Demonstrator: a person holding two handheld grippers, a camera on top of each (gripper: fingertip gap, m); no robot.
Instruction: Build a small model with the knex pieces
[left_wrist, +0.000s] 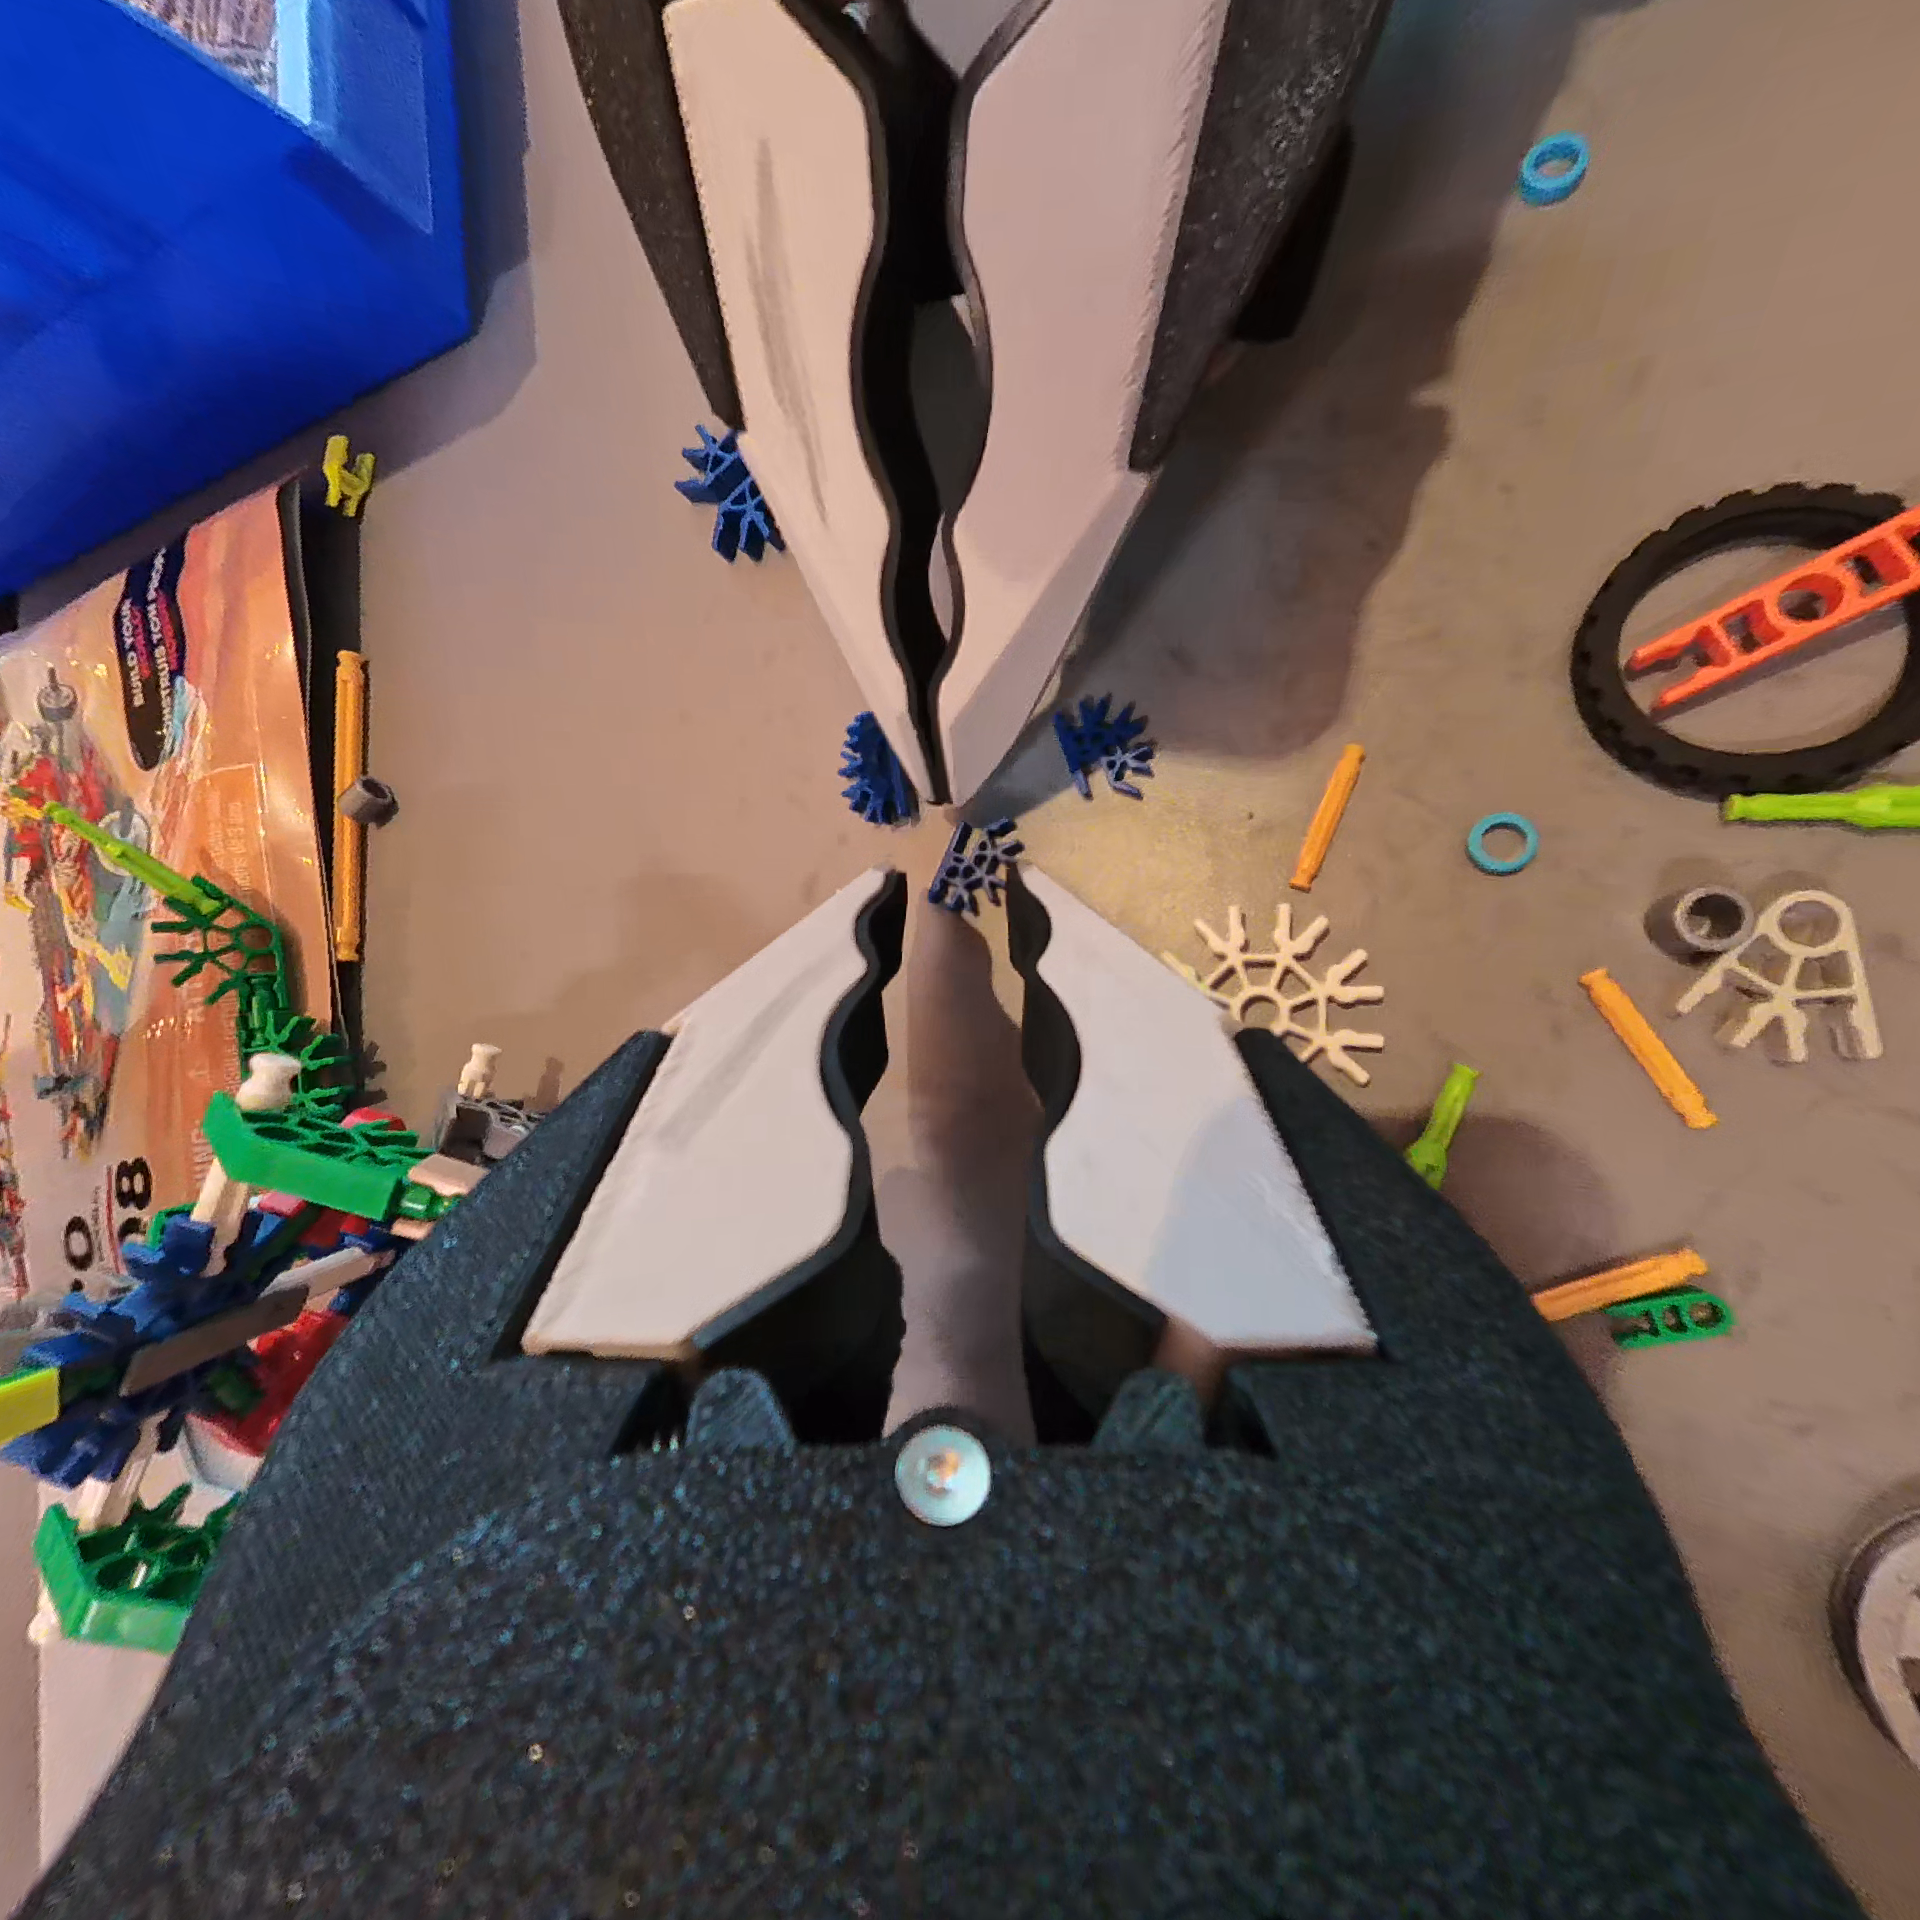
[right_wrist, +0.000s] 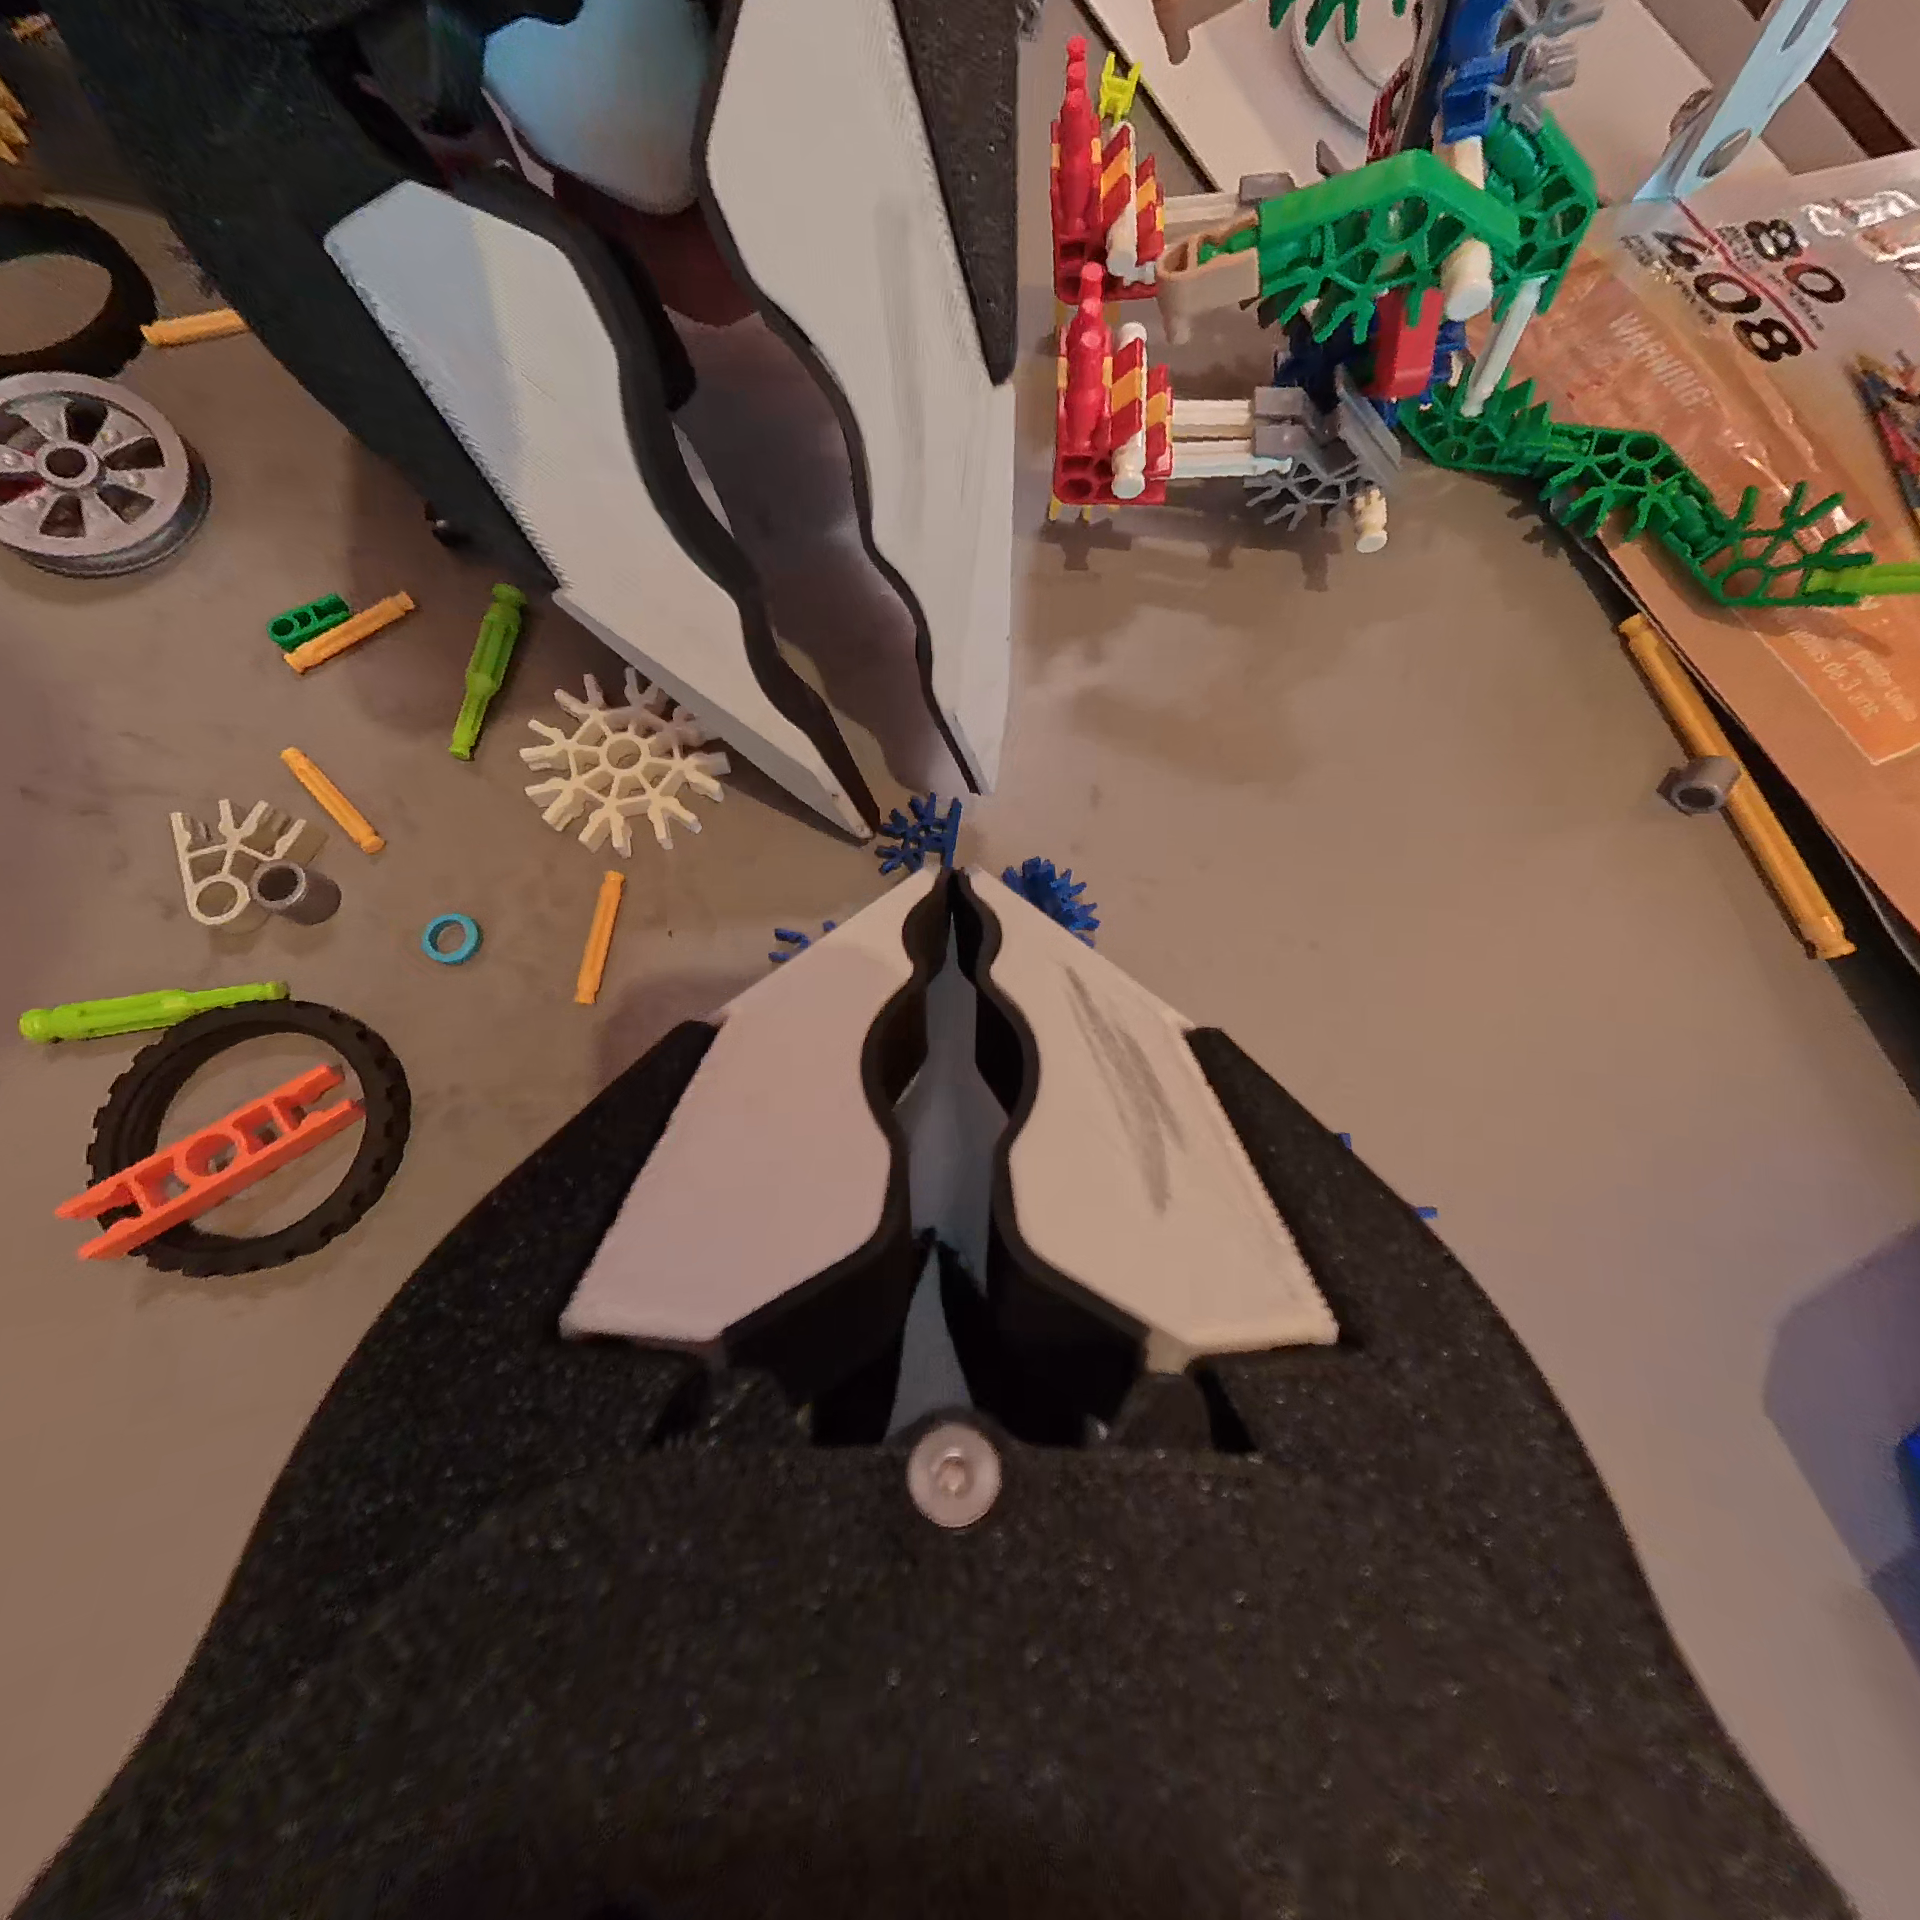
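Several small blue snowflake connectors lie on the grey table where the two grippers meet tip to tip. My left gripper (left_wrist: 951, 878) is open, with one blue connector (left_wrist: 971, 862) lying between its fingertips, nearer the right one. It also shows in the right wrist view (right_wrist: 925, 810) around that same connector (right_wrist: 920, 831). My right gripper (right_wrist: 951, 878) is shut, with nothing visible between its tips. It comes in from the top of the left wrist view (left_wrist: 940, 795), flanked by two more blue connectors (left_wrist: 878, 769) (left_wrist: 1107, 743).
A blue bin (left_wrist: 208, 260) and a printed sheet (left_wrist: 156, 779) lie left. A red, green and blue built model (right_wrist: 1403, 312) stands nearby. A black tyre (right_wrist: 249, 1132) with an orange piece, a white snowflake connector (right_wrist: 623, 769), a silver hub (right_wrist: 88, 473) and loose rods are scattered about. Only a small space, under 4 cm, lies between the two pairs of fingers. It is some 15 cm from my left tips to the silver hub (right_wrist: 88, 473).
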